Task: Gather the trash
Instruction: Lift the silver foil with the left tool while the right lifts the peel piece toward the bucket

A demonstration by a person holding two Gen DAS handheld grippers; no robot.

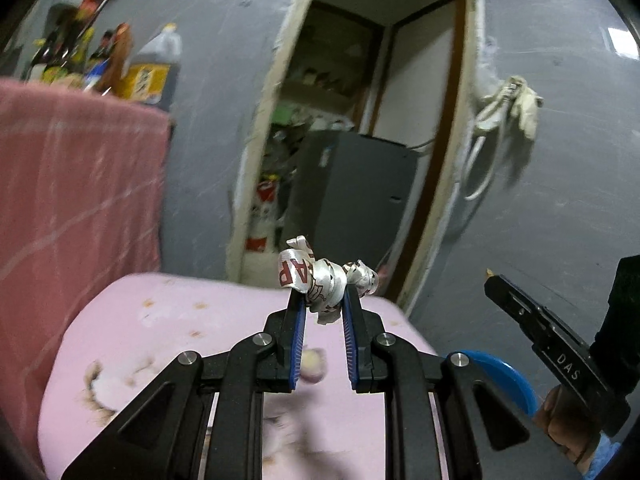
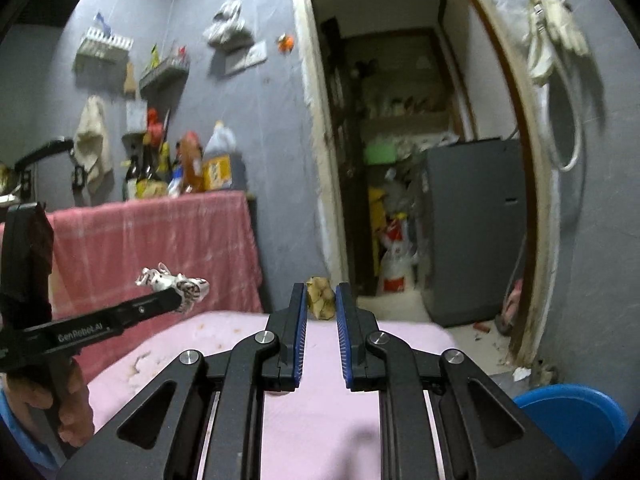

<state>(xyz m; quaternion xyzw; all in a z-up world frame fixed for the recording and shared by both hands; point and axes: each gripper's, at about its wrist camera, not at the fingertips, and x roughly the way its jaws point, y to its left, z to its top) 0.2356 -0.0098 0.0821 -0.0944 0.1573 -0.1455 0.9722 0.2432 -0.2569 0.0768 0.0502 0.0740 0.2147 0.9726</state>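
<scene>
Both grippers hold trash above the pink counter (image 2: 320,420).
Left gripper (image 1: 323,300) has its jaws clamped on a crumpled silver wrapper (image 1: 320,280); right gripper (image 2: 321,300) has its jaws pinched on a small yellowish scrap (image 2: 320,298). Beside the counter sits a blue bin (image 2: 576,424); beyond the counter, a doorway shows a grey refrigerator (image 2: 476,232).

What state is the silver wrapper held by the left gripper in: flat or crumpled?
Crumpled. The silver wrapper is twisted into a knotted wad with red lettering bent across its folds, pinched between the fingers of the left gripper.
</scene>
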